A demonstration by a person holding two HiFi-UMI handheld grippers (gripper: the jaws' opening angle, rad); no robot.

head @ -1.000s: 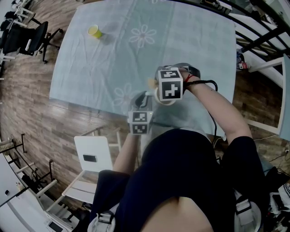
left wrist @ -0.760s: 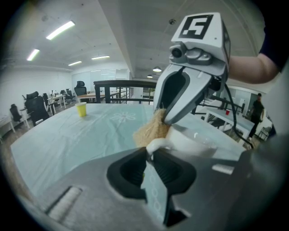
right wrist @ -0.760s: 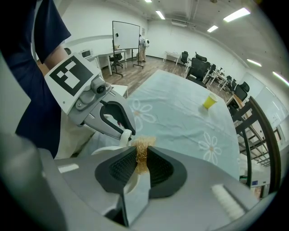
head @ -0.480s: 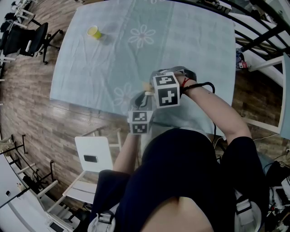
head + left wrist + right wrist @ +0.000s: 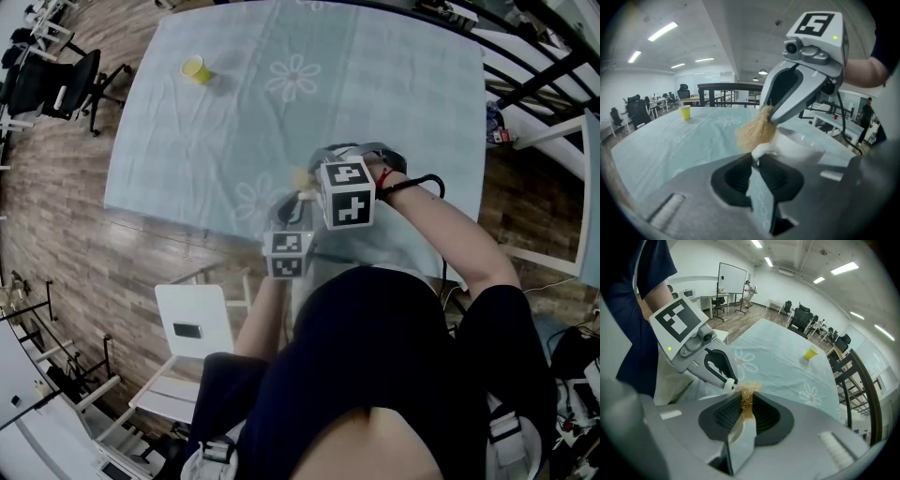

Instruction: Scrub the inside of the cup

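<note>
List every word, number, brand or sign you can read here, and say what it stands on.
None can be read.
Left gripper's black-and-white marker cube: square pattern, no letters.
Right gripper's black-and-white marker cube: the same.
Small yellow cup: no print visible.
Distant whiteboard: too small to read.

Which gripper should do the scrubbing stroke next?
Right: the right gripper is clamped on the tan scrubber, next to the white cup. The left gripper is shut on the cup handle, steadying it.
</note>
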